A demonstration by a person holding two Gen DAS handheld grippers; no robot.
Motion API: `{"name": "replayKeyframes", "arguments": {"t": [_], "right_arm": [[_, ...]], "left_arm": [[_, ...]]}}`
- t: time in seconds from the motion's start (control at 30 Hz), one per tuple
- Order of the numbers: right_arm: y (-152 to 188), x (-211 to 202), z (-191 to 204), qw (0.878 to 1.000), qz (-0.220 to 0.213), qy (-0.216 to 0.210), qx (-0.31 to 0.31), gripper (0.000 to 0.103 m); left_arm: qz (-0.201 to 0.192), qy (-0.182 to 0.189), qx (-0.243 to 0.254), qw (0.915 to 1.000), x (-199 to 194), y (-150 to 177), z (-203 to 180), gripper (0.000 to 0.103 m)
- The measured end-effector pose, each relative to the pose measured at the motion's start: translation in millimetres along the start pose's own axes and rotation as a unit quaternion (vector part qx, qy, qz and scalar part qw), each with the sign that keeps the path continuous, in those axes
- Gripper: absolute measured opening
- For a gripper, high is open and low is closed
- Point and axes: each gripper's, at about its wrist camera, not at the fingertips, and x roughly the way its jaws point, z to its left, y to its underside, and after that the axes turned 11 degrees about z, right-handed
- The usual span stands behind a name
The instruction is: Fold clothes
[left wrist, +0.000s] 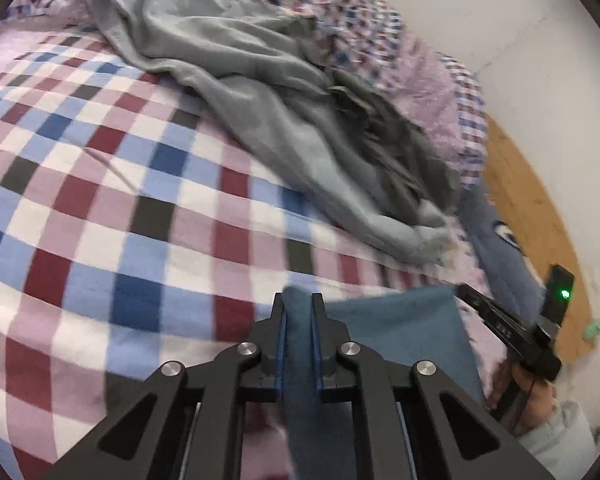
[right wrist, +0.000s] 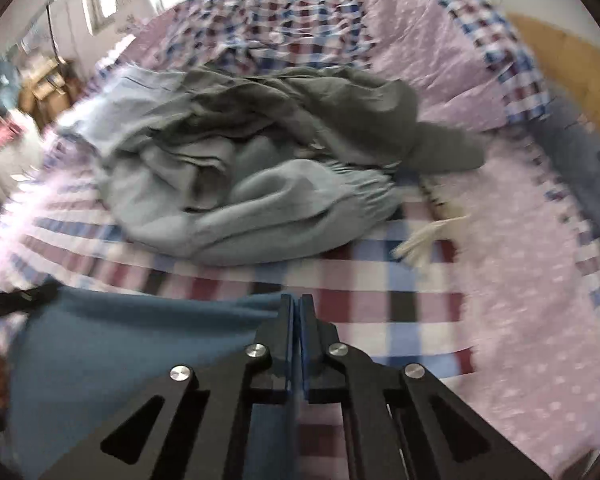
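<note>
We see a bed under a red, blue and white checked blanket (left wrist: 100,208). On it lies a rumpled heap of light and dark grey clothes (right wrist: 252,184). Nearer us, a blue-teal cloth garment (right wrist: 112,344) stretches between our left gripper (left wrist: 299,304) and right gripper (right wrist: 297,308), each clamped tight on an edge.
</note>
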Motion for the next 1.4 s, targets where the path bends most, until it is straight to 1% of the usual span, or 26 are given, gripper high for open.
{"name": "replayKeyframes", "arguments": {"t": [0.07, 0.1, 0.13, 0.17, 0.2, 0.23, 0.27, 0.3, 0.33, 0.37, 0.47, 0.53, 0.6, 0.67, 0.77, 0.83, 0.9, 1.0, 1.07, 1.17, 1.27, 1.4], "right_arm": [[-1, 3, -1, 0.999, 0.007, 0.043, 0.006, 0.001], [0, 2, -4, 0.998, 0.009, 0.052, 0.017, 0.001], [1, -2, -7, 0.998, 0.006, 0.058, 0.028, 0.002], [3, -11, -9, 0.998, -0.003, 0.057, 0.039, 0.005], [6, -22, -10, 0.998, -0.017, 0.047, 0.048, 0.008], [9, -31, -8, 0.998, -0.030, 0.031, 0.051, 0.012], [11, -40, -3, 0.998, -0.045, 0.011, 0.052, 0.023], [14, -49, 2, 0.997, -0.059, -0.008, 0.054, 0.035], [16, -56, 9, 0.996, -0.071, -0.028, 0.052, 0.040], [17, -57, 17, 0.995, -0.075, -0.041, 0.045, 0.043], [18, -50, 47, 0.996, -0.070, -0.059, 0.010, 0.043], [18, -40, 66, 0.997, -0.056, -0.056, -0.025, 0.044], [18, -30, 77, 0.996, -0.046, -0.062, -0.048, 0.048], [17, -15, 78, 0.996, -0.034, -0.063, -0.052, 0.050], [16, 10, 72, 0.997, -0.003, -0.068, -0.047, 0.053], [15, 23, 68, 0.996, 0.007, -0.076, -0.044, 0.056], [14, 30, 66, 0.996, 0.010, -0.080, -0.043, 0.059], [15, 33, 68, 0.996, 0.009, -0.073, -0.046, 0.060], [16, 35, 71, 0.997, 0.005, -0.066, -0.049, 0.060], [17, 36, 73, 0.997, 0.002, -0.059, -0.051, 0.061], [16, 37, 77, 0.997, 0.002, -0.043, -0.057, 0.062], [16, 36, 76, 0.997, 0.001, -0.043, -0.057, 0.063]], "left_arm": [[-0.004, -0.008, -0.015, 0.9998, 2, -2, 6, 0.018], [-0.005, -0.009, -0.022, 0.9997, -1, -2, 8, 0.019], [-0.012, -0.022, -0.021, 0.9995, -5, -2, 6, 0.027], [-0.019, -0.036, -0.019, 0.9990, -9, -2, 3, 0.040], [-0.033, -0.040, -0.013, 0.9986, -15, -1, -2, 0.046], [-0.048, -0.044, -0.008, 0.9979, -22, 0, -8, 0.056], [-0.058, -0.036, 0.000, 0.9977, -28, 1, -14, 0.065], [-0.062, -0.032, 0.012, 0.9975, -31, 2, -23, 0.070], [-0.060, -0.034, 0.023, 0.9973, -32, 2, -32, 0.077], [-0.055, -0.039, 0.037, 0.9971, -31, 3, -41, 0.080], [-0.044, -0.061, 0.069, 0.9948, -24, 7, -66, 0.082], [-0.041, -0.076, 0.088, 0.9924, -17, 9, -78, 0.082], [-0.032, -0.101, 0.098, 0.9896, -5, 11, -84, 0.082], [-0.013, -0.121, 0.100, 0.9875, 9, 12, -81, 0.082], [-0.001, -0.151, 0.110, 0.9825, 27, 17, -75, 0.082], [-0.011, -0.165, 0.121, 0.9788, 31, 21, -76, 0.082], [-0.019, -0.174, 0.130, 0.9759, 34, 24, -77, 0.082], [-0.024, -0.175, 0.135, 0.9750, 39, 24, -73, 0.084], [-0.024, -0.178, 0.136, 0.9743, 40, 24, -72, 0.085], [-0.025, -0.193, 0.144, 0.9703, 44, 26, -76, 0.086], [-0.024, -0.201, 0.151, 0.9676, 46, 27, -77, 0.086], [-0.022, -0.207, 0.157, 0.9654, 46, 28, -79, 0.086]]}}
